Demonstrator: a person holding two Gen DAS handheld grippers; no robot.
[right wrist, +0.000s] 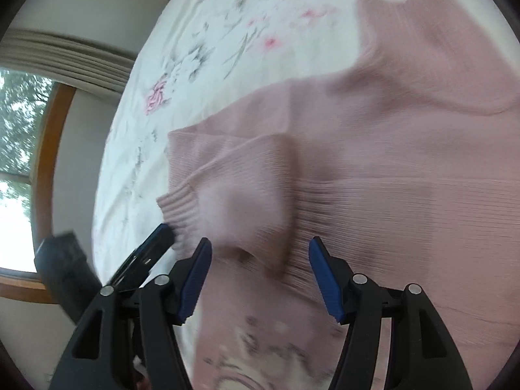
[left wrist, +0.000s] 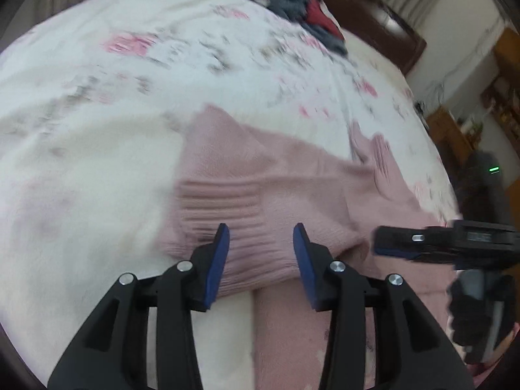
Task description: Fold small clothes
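Observation:
A pink knit sweater (left wrist: pixel 292 175) lies spread on the floral bed sheet (left wrist: pixel 130 65). My left gripper (left wrist: pixel 261 237) is open, its blue pads hovering over a ribbed band at the sweater's near edge. From the right, my right gripper (left wrist: pixel 406 243) reaches in side-on over the same garment. In the right wrist view the right gripper (right wrist: pixel 260 253) is open above a sleeve (right wrist: pixel 247 188) folded across the sweater (right wrist: pixel 406 149), whose ribbed cuff (right wrist: pixel 178 208) points left. The left gripper (right wrist: pixel 152 250) sits just beside that cuff. Both views are motion-blurred.
A pile of grey and red clothes (left wrist: pixel 299 13) lies at the far side of the bed by a dark headboard (left wrist: pixel 373 9). Wooden furniture (left wrist: pixel 455 130) stands to the right. A window (right wrist: pixel 19 162) and a dark object (right wrist: pixel 65 269) are beside the bed's left edge.

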